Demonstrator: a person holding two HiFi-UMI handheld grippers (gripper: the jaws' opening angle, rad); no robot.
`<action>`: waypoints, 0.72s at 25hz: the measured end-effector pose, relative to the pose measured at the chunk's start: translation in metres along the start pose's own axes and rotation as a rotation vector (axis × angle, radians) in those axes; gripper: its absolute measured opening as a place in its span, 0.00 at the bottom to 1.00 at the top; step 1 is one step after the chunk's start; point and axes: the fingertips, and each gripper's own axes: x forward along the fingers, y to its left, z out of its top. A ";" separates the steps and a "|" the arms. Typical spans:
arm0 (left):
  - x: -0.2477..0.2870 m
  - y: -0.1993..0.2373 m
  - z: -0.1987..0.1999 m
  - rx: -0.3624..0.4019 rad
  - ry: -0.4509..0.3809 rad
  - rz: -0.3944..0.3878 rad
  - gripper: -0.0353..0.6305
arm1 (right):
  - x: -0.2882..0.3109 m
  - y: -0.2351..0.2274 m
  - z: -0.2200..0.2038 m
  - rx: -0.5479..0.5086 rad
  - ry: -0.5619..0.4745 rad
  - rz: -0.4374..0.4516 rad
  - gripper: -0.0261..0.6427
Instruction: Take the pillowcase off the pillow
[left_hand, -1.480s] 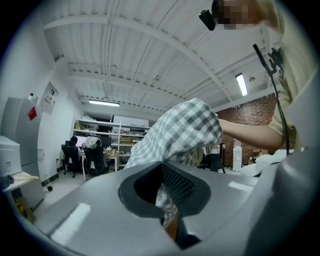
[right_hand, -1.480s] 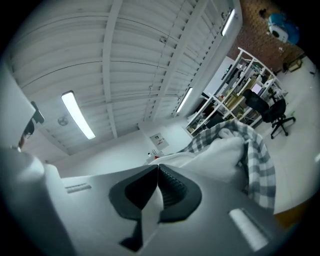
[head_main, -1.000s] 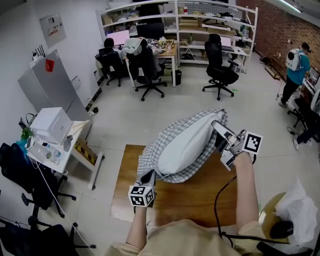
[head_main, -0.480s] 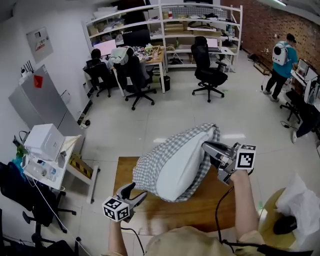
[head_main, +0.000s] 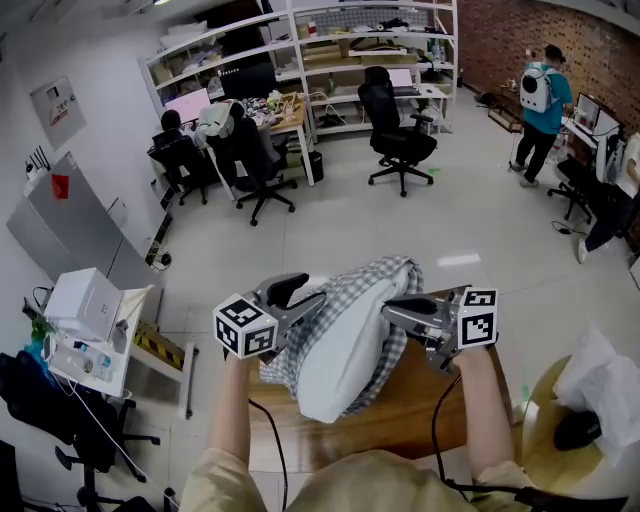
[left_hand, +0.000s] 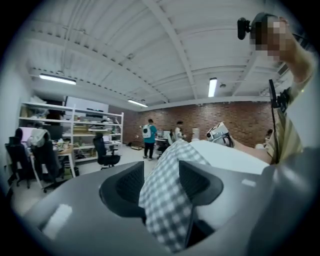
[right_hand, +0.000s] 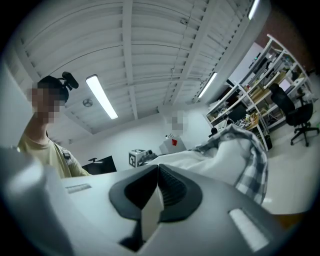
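The wooden surface (head_main: 400, 415) is lying below the person, and the white pillow (head_main: 340, 365) is being held up over it, its near end showing bare. The checked pillowcase (head_main: 365, 285) is bunching around the pillow's far half. The left gripper (head_main: 305, 297) has just been closing its jaws and is pinching a fold of pillowcase. The right gripper (head_main: 392, 308) is clamping tight on the pillow's white cloth.

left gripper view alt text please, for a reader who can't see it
The left gripper, whose jaws have just been closing, pinches a fold of checked pillowcase, with the white pillow beyond. Behind: office shelves, chairs and a brick wall.
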 end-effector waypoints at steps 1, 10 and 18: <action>0.020 -0.006 0.009 0.006 0.026 -0.055 0.38 | 0.002 0.002 0.001 -0.006 0.006 -0.002 0.04; 0.117 -0.027 -0.014 0.013 0.369 -0.294 0.15 | 0.003 0.005 -0.008 -0.086 0.056 -0.115 0.04; 0.134 0.012 -0.011 -0.058 0.382 -0.159 0.07 | 0.004 0.025 -0.001 -0.122 0.086 -0.118 0.04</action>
